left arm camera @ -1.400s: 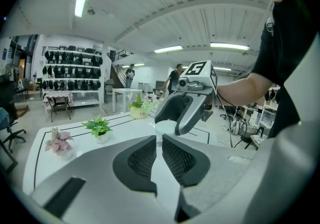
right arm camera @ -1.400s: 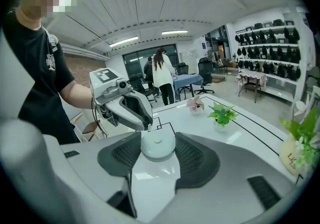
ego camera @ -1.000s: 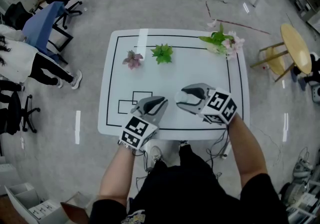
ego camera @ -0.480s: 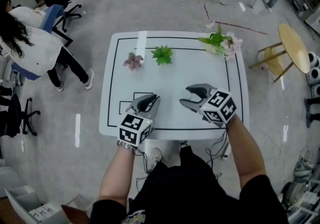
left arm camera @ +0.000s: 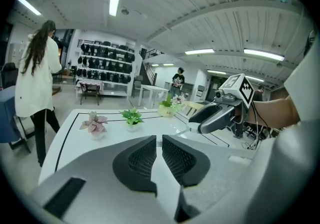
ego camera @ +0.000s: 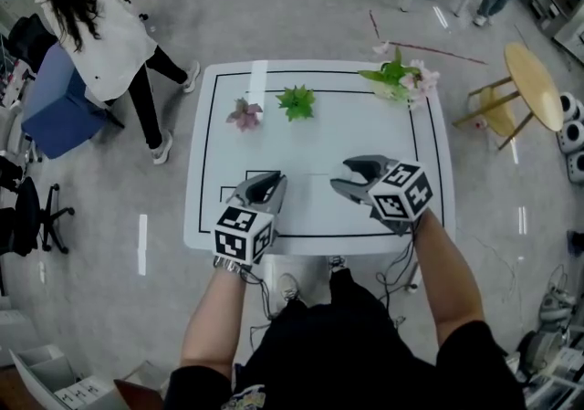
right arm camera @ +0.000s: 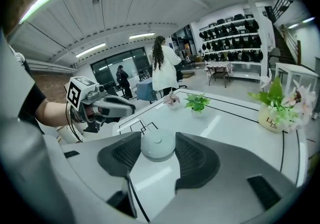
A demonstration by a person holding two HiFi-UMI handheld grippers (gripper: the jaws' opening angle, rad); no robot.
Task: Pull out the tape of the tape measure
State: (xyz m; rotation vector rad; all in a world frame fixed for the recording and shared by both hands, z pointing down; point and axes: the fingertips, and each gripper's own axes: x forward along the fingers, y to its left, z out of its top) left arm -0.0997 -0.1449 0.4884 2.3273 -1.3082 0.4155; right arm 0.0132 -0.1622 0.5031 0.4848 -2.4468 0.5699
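Grip matters most at this stage: the right gripper [ego camera: 345, 174] has its jaws set fairly wide and pressed on either side of the tape measure [right arm camera: 158, 144]. The tape measure is a small round pale case with a button in the middle of its top face, held over the near part of the white table [ego camera: 347, 125]. I judge that the squeeze belongs across the widest part of the round case, since a curved shell can squirt out from between the pads. The button is best left untouched, as it likely draws the tape back in. The left gripper [left arm camera: 159, 149] hangs well apart from the right one, off to the person's left, with its pads almost together and only a thin slit between them. The pull should probably run level and straight away from the case, in line with its slot, slow and even, while the right hand holds firm. Whether that slit holds the tape's end I cannot tell: nothing shows between the pads in the left gripper view, and a thin pale tape would be lost against the white table. The slot and the end tab show in no view. In the head view the right jaws cover the case, and a faint line between the two grippers could be tape or one of the table's black lines [ego camera: 235, 189].
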